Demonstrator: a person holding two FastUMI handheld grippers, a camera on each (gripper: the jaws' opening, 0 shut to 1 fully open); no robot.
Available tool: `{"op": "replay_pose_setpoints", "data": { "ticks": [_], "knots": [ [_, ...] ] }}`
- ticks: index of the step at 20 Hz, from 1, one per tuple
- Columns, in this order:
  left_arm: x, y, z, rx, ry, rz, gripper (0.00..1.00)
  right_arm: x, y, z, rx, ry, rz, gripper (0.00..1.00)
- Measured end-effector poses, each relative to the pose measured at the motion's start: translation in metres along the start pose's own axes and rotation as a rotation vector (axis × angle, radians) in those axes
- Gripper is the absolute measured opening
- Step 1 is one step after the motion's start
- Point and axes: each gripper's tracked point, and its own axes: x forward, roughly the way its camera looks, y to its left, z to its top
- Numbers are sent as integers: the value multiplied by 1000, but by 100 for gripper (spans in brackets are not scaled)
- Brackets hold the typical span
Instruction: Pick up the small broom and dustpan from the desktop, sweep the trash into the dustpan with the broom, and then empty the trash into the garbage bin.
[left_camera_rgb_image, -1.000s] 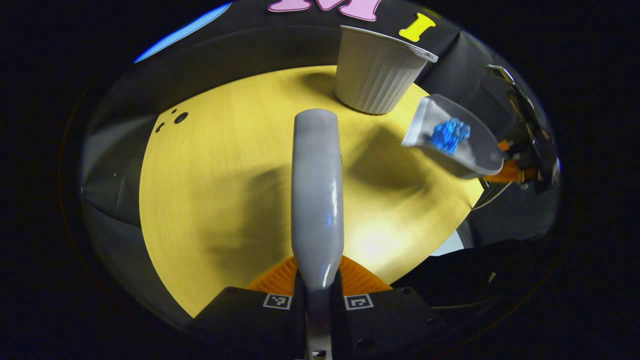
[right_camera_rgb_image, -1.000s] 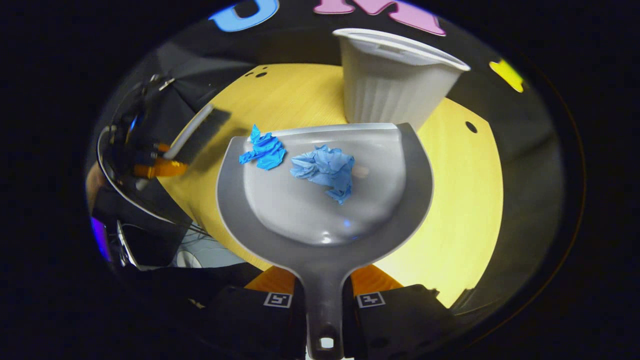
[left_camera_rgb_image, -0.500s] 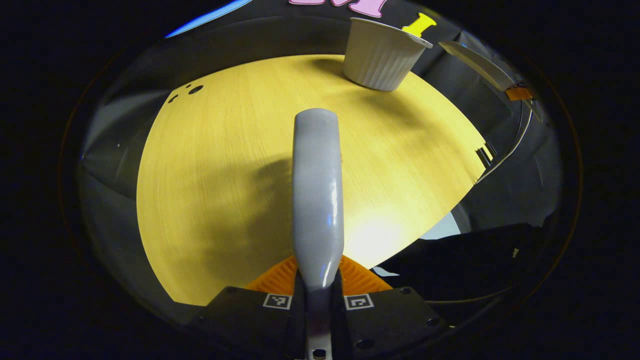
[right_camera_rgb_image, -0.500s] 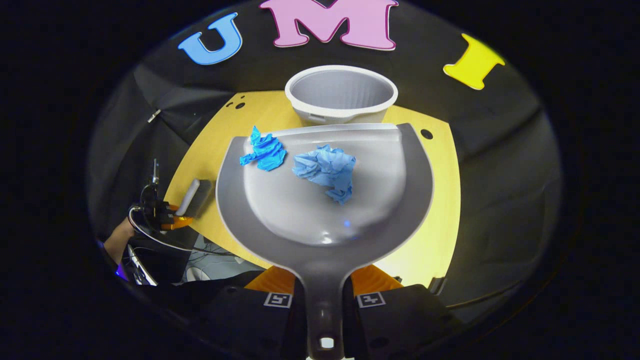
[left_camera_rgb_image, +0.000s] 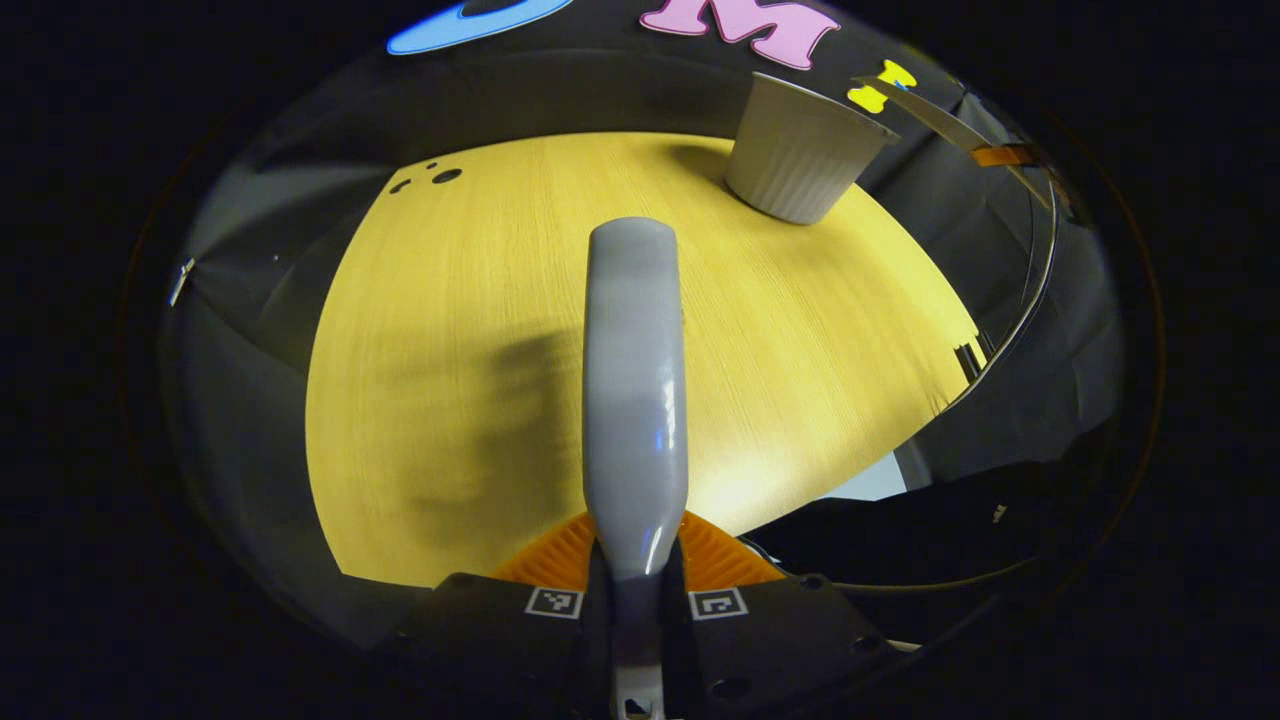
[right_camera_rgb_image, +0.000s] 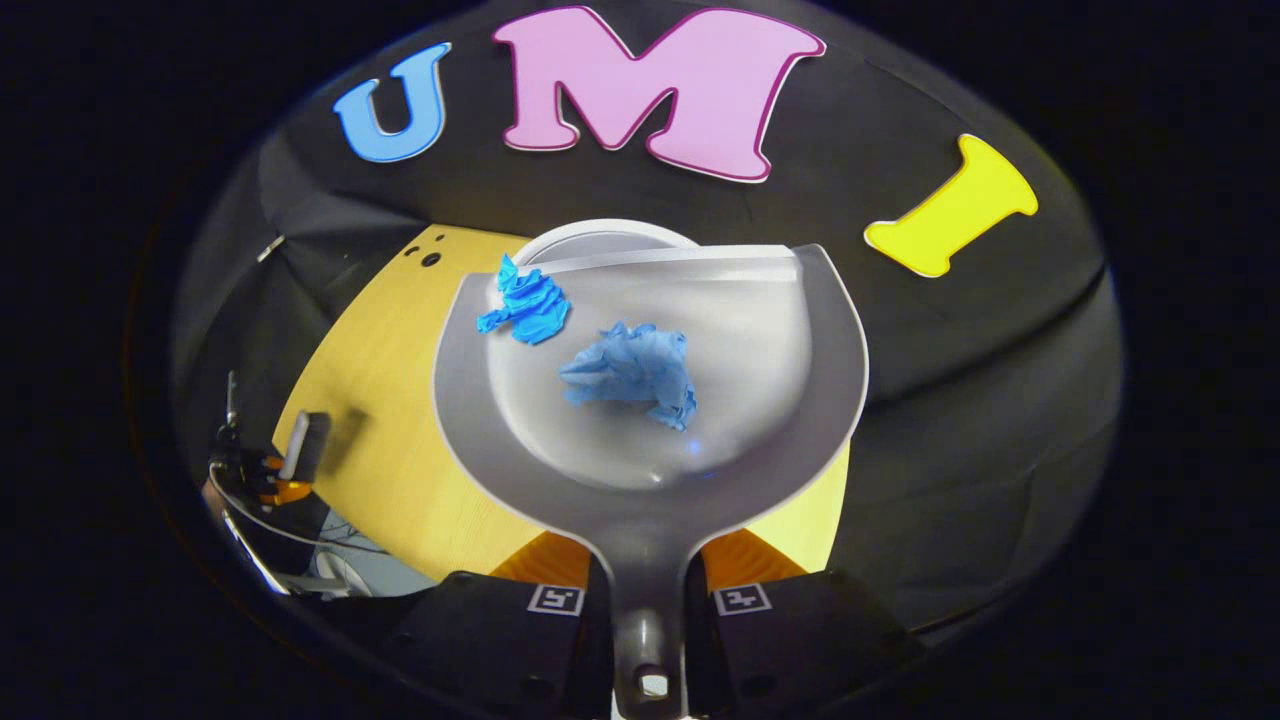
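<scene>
My right gripper (right_camera_rgb_image: 645, 578) is shut on the handle of the grey dustpan (right_camera_rgb_image: 790, 400), held high in the air. Two crumpled blue paper wads (right_camera_rgb_image: 527, 306) (right_camera_rgb_image: 633, 372) lie in the pan. The white bin's rim (right_camera_rgb_image: 600, 238) peeks out just beyond the pan's front lip. My left gripper (left_camera_rgb_image: 637, 562) is shut on the grey broom handle (left_camera_rgb_image: 635, 380), which points out over the yellow table (left_camera_rgb_image: 450, 350). In the left gripper view the ribbed white bin (left_camera_rgb_image: 800, 155) stands at the far right, with the dustpan (left_camera_rgb_image: 925, 112) edge-on above it. The broom (right_camera_rgb_image: 303, 447) appears small at the far left.
Black cloth walls surround the yellow table (right_camera_rgb_image: 380, 400). Cable holes (left_camera_rgb_image: 440, 176) sit near its far left corner. A cable (left_camera_rgb_image: 1035, 270) hangs off the right side, and the table edge (left_camera_rgb_image: 950, 390) drops to the floor there.
The dustpan has risen and moved forward until its lip is over the bin. The larger wad has shifted slightly in the pan. The broom has drawn back from the bin.
</scene>
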Motion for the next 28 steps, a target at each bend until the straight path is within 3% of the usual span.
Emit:
{"op": "replay_pose_setpoints", "data": {
  "ticks": [3, 5, 9, 11, 17, 20, 22, 26, 28],
  "knots": [
    [-6, 0, 8, -36, -38, 9, 24, 8, 0, 5, 19, -23, -41, 32],
    [-9, -4, 11, -65, -55, -2, 27, 14, -8, 10, -53, -51, -125, 32],
    [-7, -11, 20, -75, -75, -16, 24, 25, -21, 16, -146, -94, -239, 32],
    [-5, -4, 23, -69, -88, 8, 21, 24, -22, 15, -200, -129, -296, 32],
    [-3, 20, 27, -117, -99, 20, 24, 24, -32, 20, -298, -186, -464, 32],
    [-1, 25, 26, -122, -97, 21, 24, 18, -35, 23, -381, -216, -588, 32],
    [2, 24, 24, -123, -94, 10, 24, 13, -39, 27, -480, -223, -665, 32],
    [7, 20, 23, -120, -81, -4, 24, -8, -41, 42, -809, -285, -829, 31],
    [8, 19, 22, -123, -74, -13, 24, -16, -33, 45, -930, -302, -867, 31]
  ]
}}
